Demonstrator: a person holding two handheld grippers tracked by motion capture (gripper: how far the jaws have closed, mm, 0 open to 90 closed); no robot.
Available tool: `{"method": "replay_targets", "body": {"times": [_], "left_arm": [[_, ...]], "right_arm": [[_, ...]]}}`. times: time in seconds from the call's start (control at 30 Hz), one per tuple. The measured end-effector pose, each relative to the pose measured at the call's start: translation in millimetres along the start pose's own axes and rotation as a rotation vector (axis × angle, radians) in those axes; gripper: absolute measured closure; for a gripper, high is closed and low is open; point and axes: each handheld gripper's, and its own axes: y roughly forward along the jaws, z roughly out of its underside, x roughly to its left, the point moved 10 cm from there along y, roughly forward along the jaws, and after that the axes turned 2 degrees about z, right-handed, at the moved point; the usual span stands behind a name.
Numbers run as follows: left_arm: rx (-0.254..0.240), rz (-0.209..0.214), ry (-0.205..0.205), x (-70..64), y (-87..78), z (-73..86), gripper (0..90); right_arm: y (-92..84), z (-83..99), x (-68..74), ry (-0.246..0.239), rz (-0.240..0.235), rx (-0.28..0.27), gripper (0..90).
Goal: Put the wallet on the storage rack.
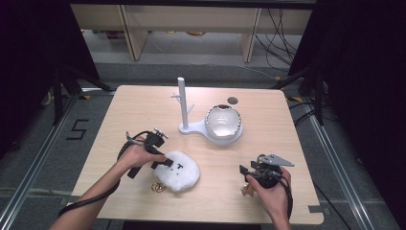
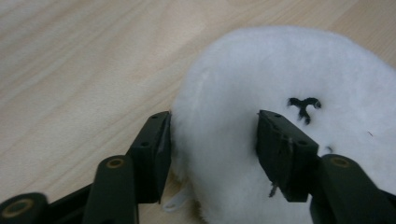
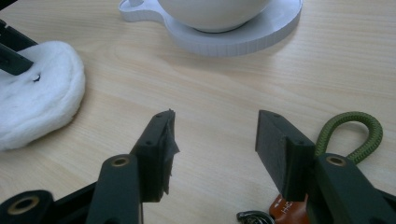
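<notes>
The left gripper (image 1: pixel 165 160) is working at the left rim of the round white fluffy plush pouch (image 1: pixel 178 170), which is lying flat on the light wooden table (image 1: pixel 143 110), near the front edge and left of centre. In the left gripper view the jaws are straddling the fleece (image 2: pixel 261 84), one at its edge and one sunk into the pile. Whether the pads are actually biting is something I cannot tell.

The pouch is close to round, slightly wider than deep, its longer span running left to right across the table. Its small black stitched mark (image 2: pixel 303 106) is facing up. A gold-coloured metal clasp (image 1: pixel 158 187) is peeking out at its front-left edge.

Open board is lying all around to the left and behind the pouch. The white peg stand with its round base (image 1: pixel 183 103) and the white ceramic bowl (image 1: pixel 223 120) are sitting well apart, towards the back.

The right gripper (image 1: pixel 245 173) is hovering near the front right, jaws spread on nothing, bare wood between them. Just beside it are lying an olive-green braided cord loop (image 3: pixel 359 128) and an orange tag (image 3: pixel 286 210).
</notes>
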Motion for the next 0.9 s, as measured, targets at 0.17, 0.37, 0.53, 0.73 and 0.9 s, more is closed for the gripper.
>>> {"method": "replay_targets", "body": {"times": [0.17, 0.37, 0.53, 0.73, 0.9], "left_arm": [[0.015, -0.019, 0.013, -3.7, 0.7, 1.0, 57.1], [-0.007, -0.034, 0.074, -8.7, -3.4, 4.3, 76.3], [-0.038, -0.039, 0.116, -10.8, -8.4, 8.7, 79.1], [-0.161, 0.005, 0.102, -13.4, -29.5, 18.6, 79.6], [-0.358, 0.005, 0.085, -23.0, -50.6, 20.0, 80.1]], "right_arm": [[-0.7, 0.1, 5.2, 0.01, -0.006, 0.003, 48.2], [-1.2, -2.2, 7.5, -0.014, -0.021, -0.009, 48.2], [-2.8, -2.1, 11.8, -0.024, -0.032, 0.0, 48.2], [-4.2, -7.5, 19.4, -0.031, -0.052, -0.034, 47.9], [-5.5, -10.9, 25.5, -0.026, -0.059, -0.053, 47.9]]}}
